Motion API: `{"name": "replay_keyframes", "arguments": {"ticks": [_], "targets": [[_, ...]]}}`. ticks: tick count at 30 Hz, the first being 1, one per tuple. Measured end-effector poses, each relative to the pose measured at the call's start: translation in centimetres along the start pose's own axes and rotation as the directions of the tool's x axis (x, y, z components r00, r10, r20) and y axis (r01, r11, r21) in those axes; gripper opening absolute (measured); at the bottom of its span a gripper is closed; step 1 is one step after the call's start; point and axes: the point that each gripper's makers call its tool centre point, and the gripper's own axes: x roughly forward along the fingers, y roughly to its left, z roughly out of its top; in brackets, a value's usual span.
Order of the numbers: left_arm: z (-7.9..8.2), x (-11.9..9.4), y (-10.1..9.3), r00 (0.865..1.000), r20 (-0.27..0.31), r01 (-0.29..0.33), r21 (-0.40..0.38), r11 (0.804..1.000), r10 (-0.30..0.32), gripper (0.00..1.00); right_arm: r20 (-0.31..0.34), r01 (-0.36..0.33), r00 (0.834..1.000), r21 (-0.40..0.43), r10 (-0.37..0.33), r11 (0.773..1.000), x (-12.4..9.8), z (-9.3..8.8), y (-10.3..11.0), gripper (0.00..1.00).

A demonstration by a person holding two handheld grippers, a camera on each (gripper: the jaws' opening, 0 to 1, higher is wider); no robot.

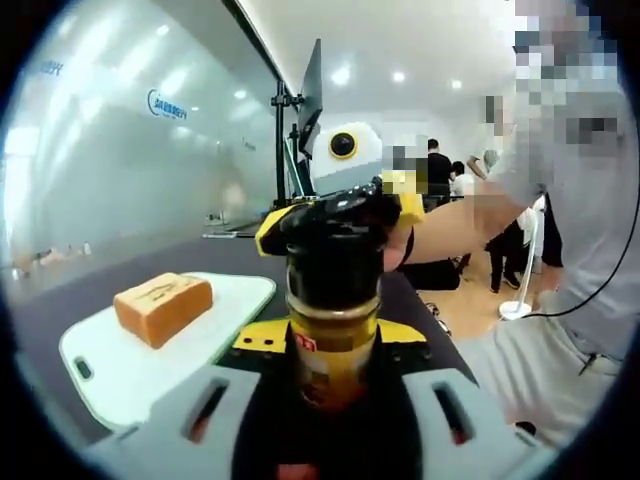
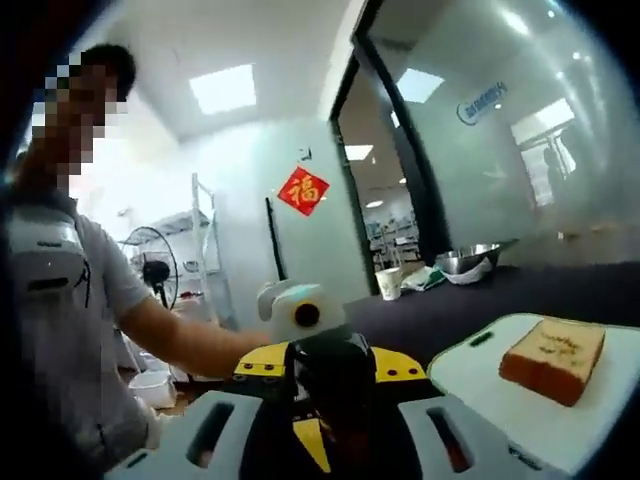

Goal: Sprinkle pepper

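Glass-hard, light, probably slick pepper jar (image 1: 333,330) upright beside bread (image 1: 163,307) on white board (image 1: 130,375), clamped at body by left gripper (image 1: 330,400), black cap (image 2: 330,375) pinched by right gripper (image 2: 325,425).

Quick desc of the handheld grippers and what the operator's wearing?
Left gripper: pale grey jaws with slotted cut-outs, black body, yellow plates behind. Right gripper, seen in the left gripper view: black and yellow. In the right gripper view its own jaws are grey and slotted too. The person wears a grey short-sleeved shirt; a thin black cable runs across it.
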Motion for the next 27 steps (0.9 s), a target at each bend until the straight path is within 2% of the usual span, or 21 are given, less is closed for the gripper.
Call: {"name": "replay_keyframes", "arguments": {"ticks": [1,3,5,8,10,13,16,17,18,19,21,22,23,24,26,27], "targets": [[0.0,0.0,-0.1,1.0,0.0,0.004,0.006,1.0,-0.004,0.2,-0.01,-0.004,1.0,0.006,0.004,1.0,0.0,-0.1,0.4,0.24],[0.0,0.0,-0.1,1.0,0.0,0.003,0.004,1.0,-0.003,0.2,-0.022,-0.002,1.0,0.099,0.004,0.995,-0.1,0.0,0.1,0.25],[0.0,0.0,0.0,1.0,0.0,0.001,0.0,1.0,-0.001,0.2,-0.031,0.011,0.999,0.143,-0.007,0.99,0.0,-0.1,-0.1,0.25],[0.1,0.3,-0.5,1.0,0.0,0.002,0.0,1.0,-0.002,0.2,-0.036,-0.003,0.999,0.247,0.012,0.969,0.2,0.1,-0.6,0.26],[0.2,0.4,-0.6,1.0,-0.001,0.001,0.0,1.0,-0.001,0.2,-0.047,0.001,0.999,0.278,0.013,0.96,0.4,0.0,-0.3,0.26],[0.2,0.4,-0.6,1.0,0.0,0.0,-0.002,1.0,0.0,0.2,-0.039,-0.012,0.999,0.39,0.03,0.921,0.5,0.0,0.1,0.27],[0.2,0.4,-0.7,1.0,0.0,0.001,-0.004,1.0,-0.001,0.2,-0.022,-0.016,0.999,0.49,0.031,0.872,0.6,0.2,0.3,0.26],[0.1,0.4,-1.1,1.0,-0.009,0.018,0.014,1.0,-0.018,0.2,-0.007,0.0,1.0,0.523,0.005,0.852,0.5,0.4,-0.4,0.16],[0.1,0.8,-1.2,1.0,-0.009,0.007,0.022,1.0,-0.007,0.2,-0.03,0.026,0.999,0.571,-0.011,0.82,0.5,0.0,-0.8,0.12],[0.0,0.9,-0.9,1.0,-0.008,0.003,0.016,1.0,-0.003,0.2,-0.015,0.004,1.0,0.542,0.005,0.84,0.6,0.1,-0.7,0.12],[-0.2,0.8,-0.8,1.0,-0.009,-0.001,0.01,1.0,0.001,0.2,-0.025,0.029,0.999,0.481,-0.019,0.876,0.6,0.2,-0.7,0.12],[-0.1,0.9,-1.0,1.0,-0.009,-0.001,0.01,1.0,0.001,0.2,0.001,0.02,1.0,0.457,-0.023,0.889,0.6,0.8,-0.6,0.13],[-0.1,1.1,-1.1,1.0,-0.009,-0.001,0.011,1.0,0.001,0.2,0.033,0.002,0.999,0.421,-0.017,0.907,0.7,1.6,-0.3,0.16],[0.0,1.0,-1.2,1.0,-0.009,-0.001,0.012,1.0,0.001,0.2,0.027,0.01,0.999,0.374,-0.022,0.927,0.6,1.8,-0.2,0.2],[0.0,1.0,-1.1,1.0,-0.008,0.0,0.01,1.0,0.0,0.2,0.038,-0.021,0.999,0.314,0.009,0.949,0.1,2.4,0.5,0.22],[0.0,1.1,-1.2,1.0,-0.007,0.001,0.01,1.0,-0.001,0.2,0.024,-0.012,1.0,0.239,0.007,0.971,0.0,2.3,0.6,0.27]]}}
